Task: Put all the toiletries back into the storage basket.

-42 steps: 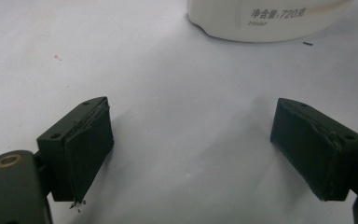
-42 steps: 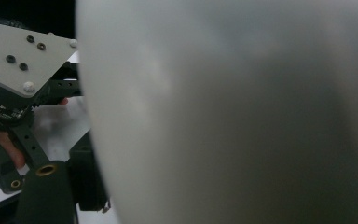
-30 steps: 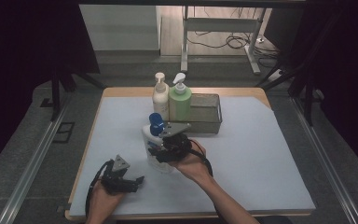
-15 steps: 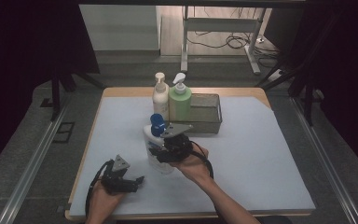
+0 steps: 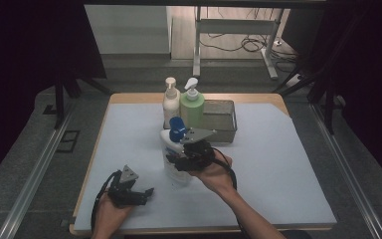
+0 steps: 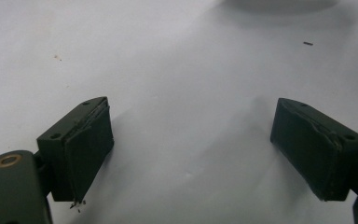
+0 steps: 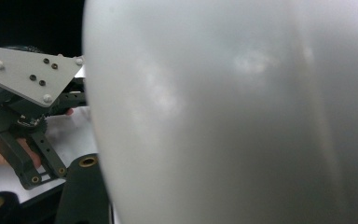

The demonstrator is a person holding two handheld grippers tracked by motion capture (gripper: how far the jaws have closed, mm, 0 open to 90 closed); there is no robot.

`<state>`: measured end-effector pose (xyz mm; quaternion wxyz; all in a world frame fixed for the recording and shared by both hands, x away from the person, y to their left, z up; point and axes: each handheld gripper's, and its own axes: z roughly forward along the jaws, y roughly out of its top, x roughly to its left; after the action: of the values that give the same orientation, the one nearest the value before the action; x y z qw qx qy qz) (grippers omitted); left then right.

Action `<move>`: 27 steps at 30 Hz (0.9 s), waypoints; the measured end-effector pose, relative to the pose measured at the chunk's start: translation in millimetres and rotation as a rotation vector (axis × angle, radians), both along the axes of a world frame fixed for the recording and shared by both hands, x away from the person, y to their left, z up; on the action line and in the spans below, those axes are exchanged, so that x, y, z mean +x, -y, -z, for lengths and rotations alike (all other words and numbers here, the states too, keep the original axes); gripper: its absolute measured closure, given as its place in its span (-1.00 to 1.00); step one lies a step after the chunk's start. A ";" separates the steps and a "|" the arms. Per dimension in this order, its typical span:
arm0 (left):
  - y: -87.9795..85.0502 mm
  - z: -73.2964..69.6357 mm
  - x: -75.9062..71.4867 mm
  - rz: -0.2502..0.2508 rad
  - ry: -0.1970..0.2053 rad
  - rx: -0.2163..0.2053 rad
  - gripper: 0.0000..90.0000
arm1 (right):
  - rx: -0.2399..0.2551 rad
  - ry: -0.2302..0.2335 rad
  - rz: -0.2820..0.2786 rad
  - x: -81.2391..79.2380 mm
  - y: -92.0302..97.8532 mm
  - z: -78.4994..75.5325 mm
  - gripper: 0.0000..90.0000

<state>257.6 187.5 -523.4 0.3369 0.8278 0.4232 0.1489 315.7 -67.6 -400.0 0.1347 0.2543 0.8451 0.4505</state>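
My right gripper [image 5: 181, 162] holds the white pump bottle [image 5: 175, 154] in its jaws, now a touch higher above the bench [image 5: 278, 164] than a second ago, near the basket [image 5: 220, 119]. My left gripper [image 5: 142, 193] rests, jaws wide and empty.
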 end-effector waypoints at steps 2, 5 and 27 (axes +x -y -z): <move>-0.1 0.0 0.1 0.001 0.001 0.000 -0.72 | 0.001 -0.004 0.006 0.8 5.0 -2.1 -0.10; -0.1 0.0 0.2 0.002 0.001 0.000 -0.72 | -0.002 -0.006 0.022 2.4 13.3 -5.0 -0.10; -0.1 0.0 0.1 0.004 -0.001 -0.002 -0.73 | 0.012 -0.007 0.172 15.4 79.9 -30.2 -0.10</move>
<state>257.7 187.7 -523.4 0.3376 0.8283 0.4220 0.1477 331.1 -147.5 -369.7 0.1683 0.3285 0.8180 0.4412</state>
